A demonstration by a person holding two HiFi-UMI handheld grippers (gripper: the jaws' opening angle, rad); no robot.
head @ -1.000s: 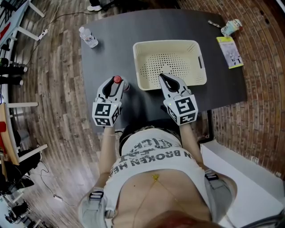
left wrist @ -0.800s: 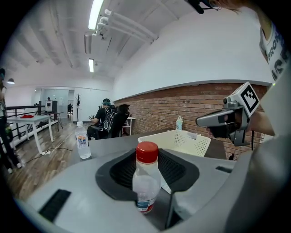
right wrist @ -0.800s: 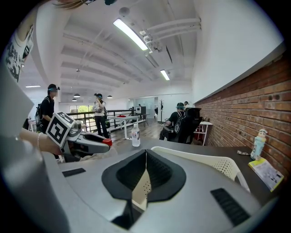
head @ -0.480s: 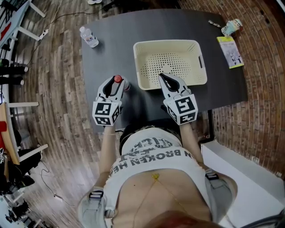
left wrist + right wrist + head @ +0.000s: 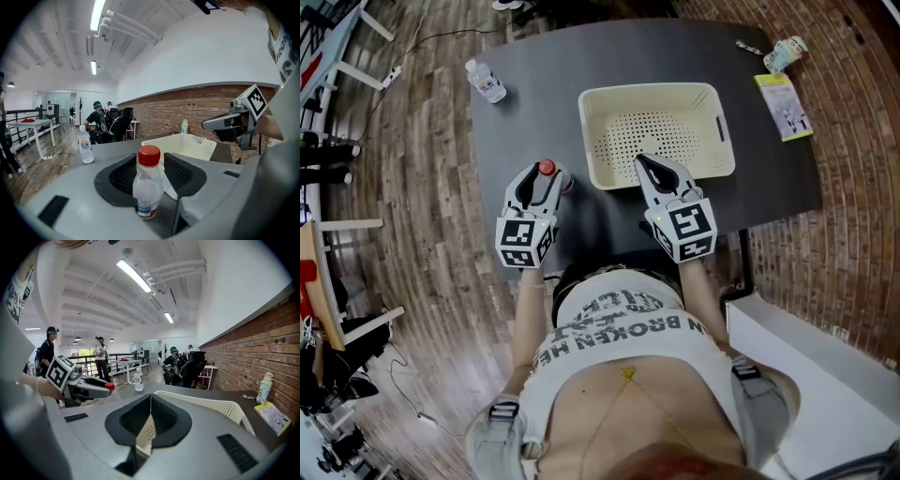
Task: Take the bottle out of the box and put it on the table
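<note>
Open-plan office/lab space; brick wall (image 5: 253, 343); strip lights (image 5: 137, 273) overhead; ppl (image 5: 180, 364) seated; white tables (image 5: 125, 362) behind.

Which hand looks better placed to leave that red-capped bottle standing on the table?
Left: the left hand-held gripper, jaws just opening, flanks the bottle upright on the table; the right hand-held gripper pinches the basket rim.

Red-capped clear bottle (image 5: 148, 187) upright on table (image 5: 534, 112), beside cream box (image 5: 649, 89)

A clear water bottle (image 5: 486, 79) stands at upper left. At upper right, a small pale bottle (image 5: 785, 54) stands near a yellow leaflet (image 5: 784, 106). People (image 5: 101, 123) sit farther back.
</note>
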